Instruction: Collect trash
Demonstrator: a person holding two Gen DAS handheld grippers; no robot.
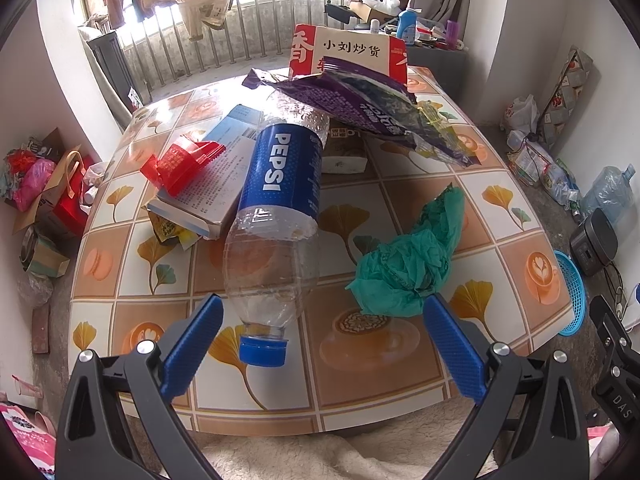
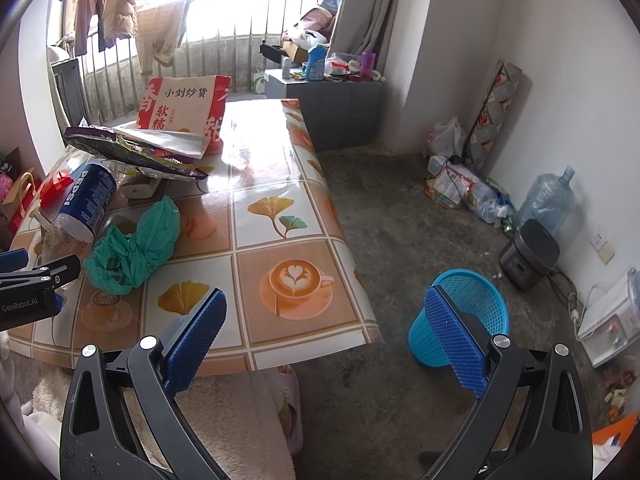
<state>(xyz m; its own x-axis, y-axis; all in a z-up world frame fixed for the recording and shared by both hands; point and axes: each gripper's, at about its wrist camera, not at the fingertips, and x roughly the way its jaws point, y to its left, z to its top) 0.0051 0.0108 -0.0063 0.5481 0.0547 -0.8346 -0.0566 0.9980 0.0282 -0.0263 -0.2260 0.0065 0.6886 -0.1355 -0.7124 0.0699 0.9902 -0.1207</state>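
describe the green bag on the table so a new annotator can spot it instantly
On the tiled-pattern tablecloth table, look near the front edge, right of the clear Pepsi bottle with blue label. The crumpled teal-green plastic bag lies there: the only green, soft, scrunched item.

Patterned table bears bottle, green bag, perhaps boxes.

Green bag crowds bottle; table's right half clear.

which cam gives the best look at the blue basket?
Right wrist: the blue basket stands on the floor beside the table, mesh wall and open rim visible, partly behind one tong finger. Left wrist catches only an edge of it past the table.
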